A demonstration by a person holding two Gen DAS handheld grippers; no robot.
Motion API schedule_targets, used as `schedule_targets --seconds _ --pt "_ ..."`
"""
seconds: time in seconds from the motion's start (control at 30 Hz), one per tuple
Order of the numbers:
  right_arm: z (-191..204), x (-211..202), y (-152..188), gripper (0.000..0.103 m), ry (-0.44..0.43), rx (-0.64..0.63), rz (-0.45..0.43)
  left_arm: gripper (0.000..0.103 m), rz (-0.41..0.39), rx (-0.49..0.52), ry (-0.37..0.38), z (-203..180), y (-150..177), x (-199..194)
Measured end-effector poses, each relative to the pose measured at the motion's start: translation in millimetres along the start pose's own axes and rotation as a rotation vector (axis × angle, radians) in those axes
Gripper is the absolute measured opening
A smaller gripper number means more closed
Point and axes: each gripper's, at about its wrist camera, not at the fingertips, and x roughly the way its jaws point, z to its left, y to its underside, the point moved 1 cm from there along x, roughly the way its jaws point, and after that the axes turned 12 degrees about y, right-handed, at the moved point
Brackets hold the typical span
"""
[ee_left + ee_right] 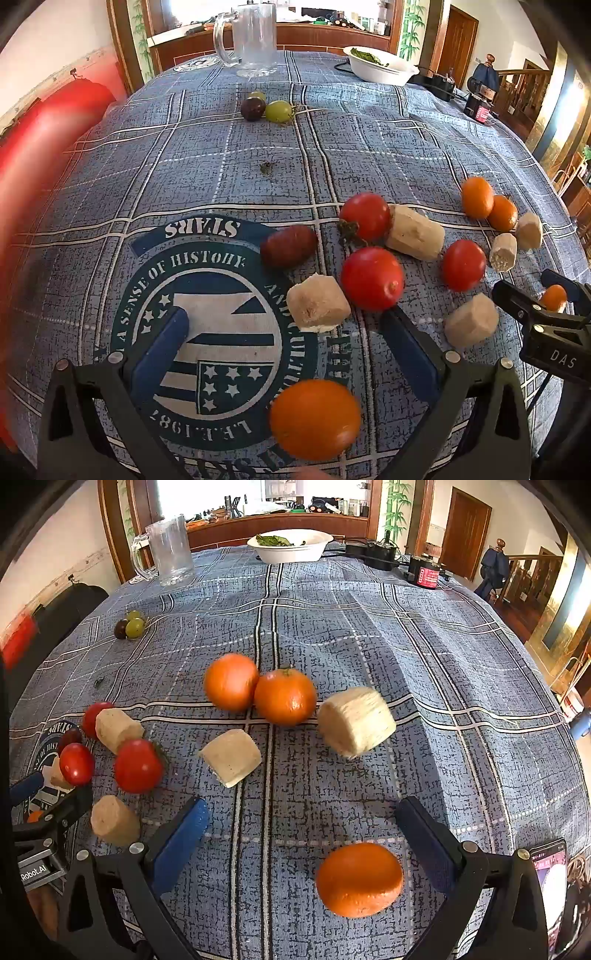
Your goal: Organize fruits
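Note:
My left gripper (288, 326) stands open over the blue tablecloth's round emblem. A small orange fruit (314, 419) lies loose between its blue fingers, near the camera. Just ahead lie red tomatoes (371, 277), a dark red fruit (288, 245) and beige cut chunks (317, 306). My right gripper (301, 808) is open too, with another orange fruit (360, 878) between its fingers, close to the right one and apart from it. Beyond it sit two oranges (284, 696) and beige chunks (354, 720). Grapes (279, 110) lie far off to the left.
A clear glass mug (255, 40) and a white bowl (380, 68) holding green leaves stand at the table's far edge. Black devices (424, 570) sit at the back right. A phone (550, 878) shows at the right edge, and something red (44, 140) borders the left side.

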Motion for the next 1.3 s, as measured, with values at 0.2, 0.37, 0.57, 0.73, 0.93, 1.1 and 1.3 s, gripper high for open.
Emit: schedule_targets --seconds 0.2,0.37,0.57,0.73,0.93,1.1,1.3 --pt "0 0 0 0.103 0.004 -0.003 0.001 0.103 0.002 -0.001 0.001 0 0 0" --pt "0 0 0 0.103 0.004 -0.003 0.000 0.103 0.001 0.000 0.000 -1 0 0" --pt "0 0 0 0.103 0.005 -0.003 0.000 0.103 0.001 -0.001 0.001 0 0 0" --pt "0 0 0 0.103 0.005 -0.003 0.000 0.103 0.001 -0.002 0.000 0 0 0" --pt "0 -5 4 0.103 0.035 0.026 0.008 0.103 -0.038 -0.011 0.072 2 1 -14" --pt "0 -48 19 0.102 0.001 0.006 -0.129 0.103 -0.214 0.042 0.055 -2 9 -61" --pt "-1 -100 34 0.102 -0.016 0.015 -0.292 0.103 -0.334 0.089 0.024 0 28 -95"
